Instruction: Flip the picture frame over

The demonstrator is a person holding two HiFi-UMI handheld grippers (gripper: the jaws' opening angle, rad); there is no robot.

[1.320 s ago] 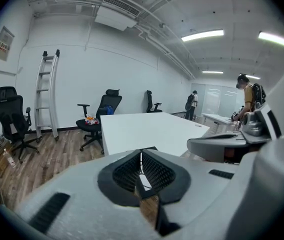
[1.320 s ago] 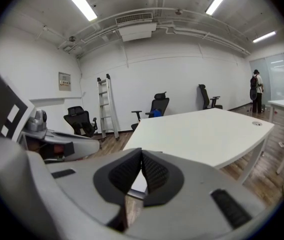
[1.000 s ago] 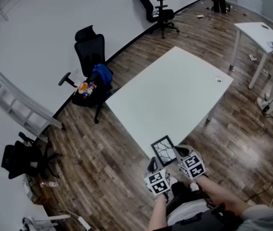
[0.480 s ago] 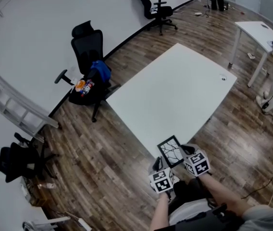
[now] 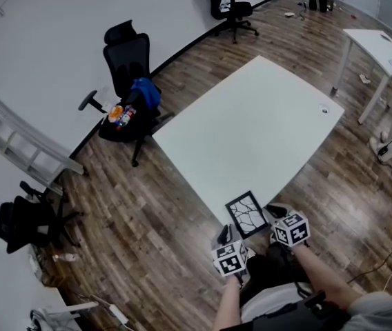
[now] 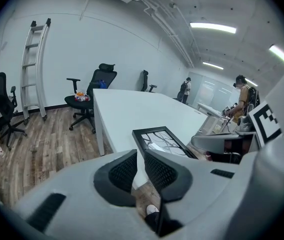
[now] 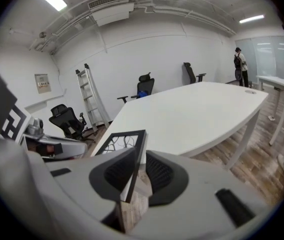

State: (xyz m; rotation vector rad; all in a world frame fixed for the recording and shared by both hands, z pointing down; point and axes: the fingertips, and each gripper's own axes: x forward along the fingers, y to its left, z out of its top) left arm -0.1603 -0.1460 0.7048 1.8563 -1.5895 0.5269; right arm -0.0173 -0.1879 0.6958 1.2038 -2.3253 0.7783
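Between the pads of the right gripper (image 7: pixel 141 159), which have just been opening and are now standing apart, the right edge of the picture frame (image 7: pixel 118 142) is leaning against one pad only. Opposite, the left gripper (image 6: pixel 140 159) is pinching the frame's near left corner. The frame is sitting picture-side up at the near end of the white table (image 5: pixel 251 129), close to its edge. The set-down seems to be finishing. The right claw should be backing straight off without snagging the rim, while the left is holding firm until the frame is resting flat, clear of the drop.
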